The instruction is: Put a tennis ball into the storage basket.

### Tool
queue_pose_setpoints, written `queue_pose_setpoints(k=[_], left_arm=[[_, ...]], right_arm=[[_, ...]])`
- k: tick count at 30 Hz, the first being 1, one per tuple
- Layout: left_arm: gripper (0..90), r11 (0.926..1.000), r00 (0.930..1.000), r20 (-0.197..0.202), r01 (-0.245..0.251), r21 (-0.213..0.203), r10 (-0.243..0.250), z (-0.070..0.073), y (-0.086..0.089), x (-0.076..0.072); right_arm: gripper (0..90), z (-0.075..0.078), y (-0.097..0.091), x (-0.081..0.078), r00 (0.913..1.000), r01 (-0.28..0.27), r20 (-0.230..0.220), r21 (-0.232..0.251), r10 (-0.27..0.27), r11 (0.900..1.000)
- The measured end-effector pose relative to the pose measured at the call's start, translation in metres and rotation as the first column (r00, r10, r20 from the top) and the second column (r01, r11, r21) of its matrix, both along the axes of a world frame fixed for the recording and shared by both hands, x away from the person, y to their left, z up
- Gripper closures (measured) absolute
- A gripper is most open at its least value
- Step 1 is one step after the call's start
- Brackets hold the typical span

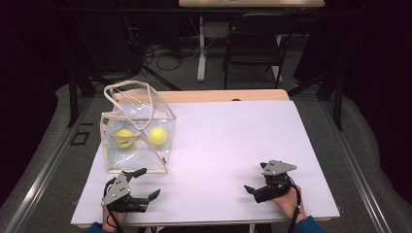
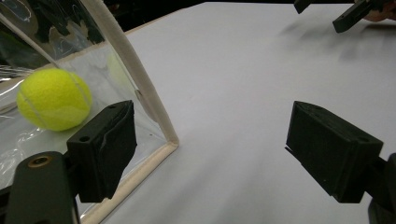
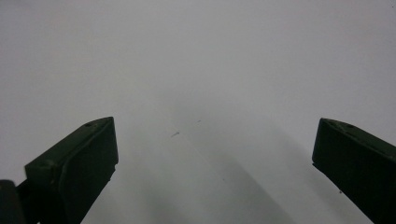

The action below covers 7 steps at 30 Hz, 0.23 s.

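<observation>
A clear plastic bag with cream trim stands on the left of the white table. Two yellow tennis balls lie inside it, one on the left and one on the right. My left gripper is open just in front of the bag's near corner and holds nothing. In the left gripper view, one ball shows behind the clear wall, and the bag's trim runs past the left jaw of that gripper. My right gripper is open over bare table at the front right.
A wooden strip borders the table's far edge. Beyond it are a dark folding chair, a white table leg and cables on the floor. In the left gripper view, the right gripper shows at the top right.
</observation>
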<state>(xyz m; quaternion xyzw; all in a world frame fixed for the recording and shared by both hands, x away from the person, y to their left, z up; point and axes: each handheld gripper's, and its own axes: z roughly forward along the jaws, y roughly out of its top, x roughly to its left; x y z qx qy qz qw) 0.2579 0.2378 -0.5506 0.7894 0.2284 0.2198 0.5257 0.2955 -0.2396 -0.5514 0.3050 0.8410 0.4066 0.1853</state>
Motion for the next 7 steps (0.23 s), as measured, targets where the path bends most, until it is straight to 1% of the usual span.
queue_pose_setpoints(k=[5,6,7], left_arm=[[16.1,1.0,1.0,0.0,0.0,0.0,0.0,0.0,0.0,0.0],[16.1,1.0,1.0,-0.008,0.001,0.002,-0.001,-0.0009,-0.0013,0.0009],[16.1,1.0,1.0,-0.008,0.001,0.002,-0.001,-0.0009,-0.0013,0.0009]], right_arm=[[0.0,-0.0005,-0.0002,-0.0006,1.0,-0.002,0.0,0.0,0.002,1.0],[0.0,-0.0005,-0.0002,-0.0006,1.0,-0.002,0.0,0.0,0.002,1.0],[0.0,-0.0005,-0.0002,-0.0006,1.0,-0.002,0.0,0.0,0.002,1.0]])
